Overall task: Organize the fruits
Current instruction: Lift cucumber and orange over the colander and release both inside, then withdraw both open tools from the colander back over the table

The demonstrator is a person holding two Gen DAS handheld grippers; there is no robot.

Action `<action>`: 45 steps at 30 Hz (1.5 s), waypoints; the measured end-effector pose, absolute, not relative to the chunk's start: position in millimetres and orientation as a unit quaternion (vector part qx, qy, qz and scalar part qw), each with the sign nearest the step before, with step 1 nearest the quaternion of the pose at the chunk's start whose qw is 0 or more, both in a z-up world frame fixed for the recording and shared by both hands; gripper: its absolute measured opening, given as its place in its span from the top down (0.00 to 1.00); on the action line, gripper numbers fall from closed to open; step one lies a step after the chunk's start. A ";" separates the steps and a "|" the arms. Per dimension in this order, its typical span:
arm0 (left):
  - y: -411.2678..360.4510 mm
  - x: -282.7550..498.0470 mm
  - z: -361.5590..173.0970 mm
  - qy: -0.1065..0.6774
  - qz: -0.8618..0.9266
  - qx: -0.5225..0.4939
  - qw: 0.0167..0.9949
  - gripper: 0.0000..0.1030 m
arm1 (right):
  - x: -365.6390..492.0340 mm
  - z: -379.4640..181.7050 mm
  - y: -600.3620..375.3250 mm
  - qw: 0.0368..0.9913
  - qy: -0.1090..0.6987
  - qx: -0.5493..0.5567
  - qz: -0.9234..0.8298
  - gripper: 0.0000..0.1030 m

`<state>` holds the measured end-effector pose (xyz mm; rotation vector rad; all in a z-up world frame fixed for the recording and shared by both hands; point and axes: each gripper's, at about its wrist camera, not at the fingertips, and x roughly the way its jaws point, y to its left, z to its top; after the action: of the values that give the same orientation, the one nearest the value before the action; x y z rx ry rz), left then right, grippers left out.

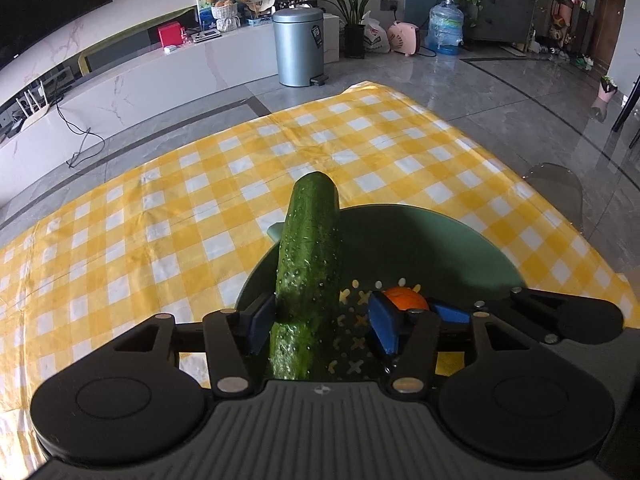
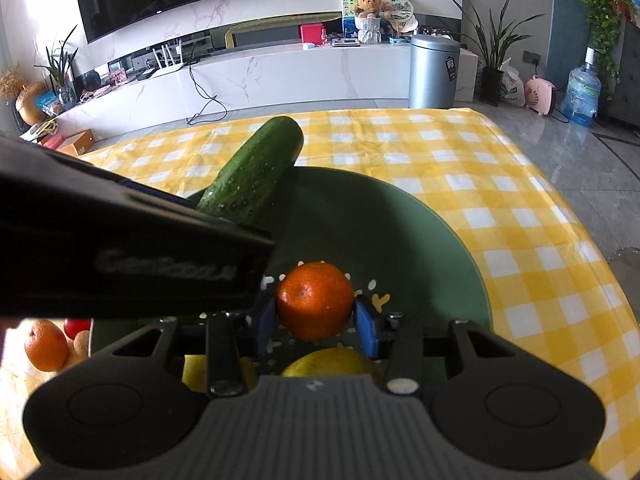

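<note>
Both cameras sit just behind their own jaws, looking forward and steeply down along the fingers. The left wrist view is close above the green plate [image 1: 420, 240], with the cucumber [image 1: 308, 264] running forward between its jaws and the checked tablecloth [image 1: 160, 208] beyond. The right wrist view hangs equally near, the orange [image 2: 315, 300] between its jaws (the left gripper's body crosses its left side). Shared: plate, cucumber [image 2: 256, 172], orange [image 1: 404, 298], tablecloth, and the grey pedal bin [image 1: 298, 46] far ahead.
</note>
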<state>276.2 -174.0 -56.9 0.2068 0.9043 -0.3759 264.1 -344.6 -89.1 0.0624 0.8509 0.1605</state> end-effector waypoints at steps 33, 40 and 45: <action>-80.2 158.2 7.4 0.388 -0.097 0.108 0.910 0.34 | 162.6 -35.5 -342.0 0.960 0.249 0.116 0.061 0.31; -54.8 131.0 2.3 0.390 -0.079 0.124 0.909 0.34 | 132.6 -37.3 -312.4 0.955 0.256 0.096 0.118 0.31; -31.4 126.5 -11.0 0.404 -0.073 0.083 0.908 0.34 | 118.6 -43.5 -286.9 0.947 0.275 0.067 0.153 0.31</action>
<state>126.5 -31.4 -11.0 0.1707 0.8348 -0.1514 118.6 -286.9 -43.5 0.1359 0.5609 0.3122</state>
